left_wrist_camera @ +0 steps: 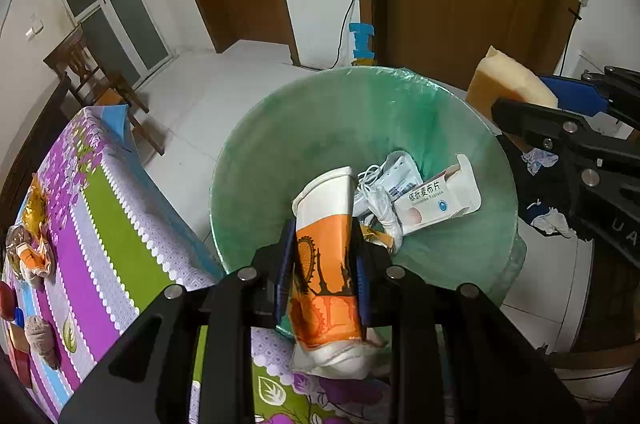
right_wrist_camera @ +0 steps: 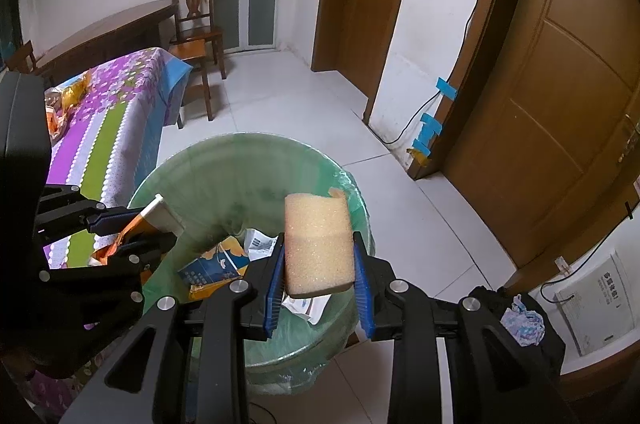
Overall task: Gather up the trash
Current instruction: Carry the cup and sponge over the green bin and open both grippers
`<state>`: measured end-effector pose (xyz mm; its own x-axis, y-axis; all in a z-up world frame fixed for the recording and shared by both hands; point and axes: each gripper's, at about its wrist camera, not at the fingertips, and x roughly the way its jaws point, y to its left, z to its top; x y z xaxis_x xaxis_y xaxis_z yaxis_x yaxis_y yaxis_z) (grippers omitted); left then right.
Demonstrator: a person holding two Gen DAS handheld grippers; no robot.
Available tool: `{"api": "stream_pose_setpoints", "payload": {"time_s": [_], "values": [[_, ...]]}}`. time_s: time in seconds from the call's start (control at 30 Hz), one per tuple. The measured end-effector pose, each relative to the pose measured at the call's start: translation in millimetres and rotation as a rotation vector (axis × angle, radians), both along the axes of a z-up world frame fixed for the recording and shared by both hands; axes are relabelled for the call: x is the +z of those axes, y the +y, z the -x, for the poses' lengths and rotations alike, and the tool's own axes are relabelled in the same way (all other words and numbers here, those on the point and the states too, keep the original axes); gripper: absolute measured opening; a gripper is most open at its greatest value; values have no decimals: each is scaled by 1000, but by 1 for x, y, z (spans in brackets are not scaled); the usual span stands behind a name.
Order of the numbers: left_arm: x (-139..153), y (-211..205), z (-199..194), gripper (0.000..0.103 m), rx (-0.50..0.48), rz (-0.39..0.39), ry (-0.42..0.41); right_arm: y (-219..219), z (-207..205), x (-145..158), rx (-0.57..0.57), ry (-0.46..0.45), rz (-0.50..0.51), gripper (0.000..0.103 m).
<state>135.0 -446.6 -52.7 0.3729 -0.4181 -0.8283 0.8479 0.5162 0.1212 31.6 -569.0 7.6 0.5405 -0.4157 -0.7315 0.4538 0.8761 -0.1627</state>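
My left gripper (left_wrist_camera: 323, 264) is shut on a flattened orange and white paper cup (left_wrist_camera: 326, 256), held over the near rim of a bin with a green liner (left_wrist_camera: 280, 128). The bin holds a white tablet box (left_wrist_camera: 436, 200), a white cable and other packaging. My right gripper (right_wrist_camera: 319, 276) is shut on a yellow sponge (right_wrist_camera: 318, 244), held over the bin's (right_wrist_camera: 224, 160) near right rim. The sponge (left_wrist_camera: 508, 84) and right gripper also show at the right of the left wrist view. The left gripper with the cup (right_wrist_camera: 132, 228) shows at the left of the right wrist view.
A table with a purple, green and white striped cloth (left_wrist_camera: 100, 208) stands left of the bin, with snack wrappers (left_wrist_camera: 32, 236) on it. A wooden chair (right_wrist_camera: 196, 32) stands beyond. A dark bag with crumpled cloth (right_wrist_camera: 524, 320) lies right of the bin. Brown doors (right_wrist_camera: 560, 84) line the far wall.
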Motion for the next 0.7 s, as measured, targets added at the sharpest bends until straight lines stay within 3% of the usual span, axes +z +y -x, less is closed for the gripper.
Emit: {"api": "stream_pose_setpoints", "payload": {"time_s": [0.2, 0.3, 0.33, 0.37, 0.43, 0.7], "values": [[-1, 0, -3, 26, 6, -2, -3, 0, -10, 1, 12, 7, 20, 31], [-1, 1, -8, 37, 27, -2, -10, 0, -15, 0, 26, 16, 36, 31], [-1, 1, -10, 41, 39, -2, -4, 1, -16, -1, 38, 17, 40, 36], [-1, 2, -12, 41, 45, -2, 7, 2, -17, -3, 50, 23, 49, 51], [-2, 3, -15, 45, 47, 1, 39, 4, -18, -5, 59, 23, 78, 59], [-6, 9, -14, 46, 64, -4, 39, 0, -12, -8, 36, 19, 73, 59]]}}
